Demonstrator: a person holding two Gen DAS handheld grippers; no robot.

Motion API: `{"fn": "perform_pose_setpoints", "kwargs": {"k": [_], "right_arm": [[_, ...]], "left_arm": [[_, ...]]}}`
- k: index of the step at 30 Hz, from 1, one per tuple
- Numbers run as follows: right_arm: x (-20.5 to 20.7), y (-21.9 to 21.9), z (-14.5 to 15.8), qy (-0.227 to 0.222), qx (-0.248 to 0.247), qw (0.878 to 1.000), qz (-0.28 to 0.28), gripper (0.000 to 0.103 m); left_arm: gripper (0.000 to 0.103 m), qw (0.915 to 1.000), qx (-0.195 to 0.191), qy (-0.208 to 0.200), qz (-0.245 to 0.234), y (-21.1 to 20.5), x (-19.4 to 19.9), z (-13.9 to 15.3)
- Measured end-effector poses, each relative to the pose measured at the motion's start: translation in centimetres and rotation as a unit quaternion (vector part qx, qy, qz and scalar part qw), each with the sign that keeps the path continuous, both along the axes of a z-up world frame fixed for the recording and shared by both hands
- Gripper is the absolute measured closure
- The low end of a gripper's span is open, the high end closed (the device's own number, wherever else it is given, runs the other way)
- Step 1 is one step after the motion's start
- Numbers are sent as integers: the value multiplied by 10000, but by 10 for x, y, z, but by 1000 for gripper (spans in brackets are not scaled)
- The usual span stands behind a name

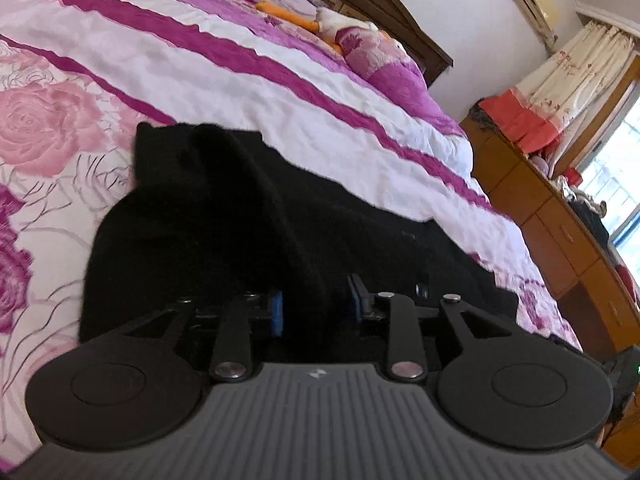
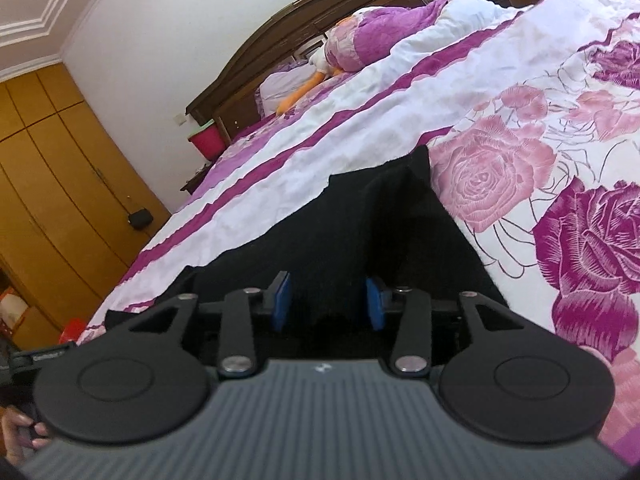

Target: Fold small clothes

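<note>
A black garment (image 1: 248, 216) lies on the bed, and it also shows in the right wrist view (image 2: 360, 224). My left gripper (image 1: 316, 300) has its blue-padded jaws apart with a raised ridge of the black fabric running between them. My right gripper (image 2: 328, 300) also has its jaws apart, with a fold of the same fabric between the blue pads (image 2: 283, 300). Whether the pads press the cloth is hard to tell; a wide gap shows on both. The garment's near edge is hidden under both grippers.
The bed carries a white and purple rose-print quilt (image 1: 120, 60), with pillows and an orange-and-white plush toy (image 1: 328, 20) at the dark wooden headboard (image 2: 320, 12). A wooden dresser (image 1: 560, 220) stands beside the bed. Yellow wardrobes (image 2: 48, 152) and a red bin (image 2: 206, 140) are on the other side.
</note>
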State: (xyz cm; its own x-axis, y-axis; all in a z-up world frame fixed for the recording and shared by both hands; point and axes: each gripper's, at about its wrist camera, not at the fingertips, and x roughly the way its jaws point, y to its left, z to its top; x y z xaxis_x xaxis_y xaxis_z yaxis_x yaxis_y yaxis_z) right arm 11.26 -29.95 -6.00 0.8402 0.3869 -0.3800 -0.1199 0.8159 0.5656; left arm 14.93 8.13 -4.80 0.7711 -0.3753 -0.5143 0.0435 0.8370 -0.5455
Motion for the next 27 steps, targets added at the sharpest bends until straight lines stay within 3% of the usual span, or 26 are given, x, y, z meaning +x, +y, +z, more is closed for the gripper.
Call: {"fn": "perform_pose_setpoints", "kwargs": {"k": [1, 2, 3, 8, 15, 18, 20, 25, 27], "right_arm": [[2, -1, 0, 1, 32, 10000, 12, 68], [4, -1, 0, -7, 62, 10000, 16, 89], [6, -2, 0, -9, 87, 10000, 33, 92], [22, -10, 15, -246, 536, 9983, -4, 93], [67, -5, 26, -331, 451, 9981, -265, 92], [88, 0, 21, -157, 179, 9983, -540, 89], [97, 1, 15, -14, 108, 9978, -649, 74], [97, -3, 12, -79, 164, 9977, -654, 54], [92, -3, 15, -180, 76, 9978, -632, 51]], "left_arm": [[87, 10000, -23, -36, 28, 0, 3, 0], [94, 10000, -28, -47, 68, 1, 7, 0], [94, 9999, -62, -94, 73, 3, 10, 3], [94, 9978, -32, -630, 188, 11, 25, 26], [94, 9967, 146, -644, 471, 19, 77, 29], [93, 9960, 379, -508, 623, 16, 101, 24], [92, 9958, 521, -432, 613, 15, 111, 21], [73, 9951, 579, -479, 640, 16, 110, 23], [65, 9931, 701, -593, 729, 17, 105, 27]]}}
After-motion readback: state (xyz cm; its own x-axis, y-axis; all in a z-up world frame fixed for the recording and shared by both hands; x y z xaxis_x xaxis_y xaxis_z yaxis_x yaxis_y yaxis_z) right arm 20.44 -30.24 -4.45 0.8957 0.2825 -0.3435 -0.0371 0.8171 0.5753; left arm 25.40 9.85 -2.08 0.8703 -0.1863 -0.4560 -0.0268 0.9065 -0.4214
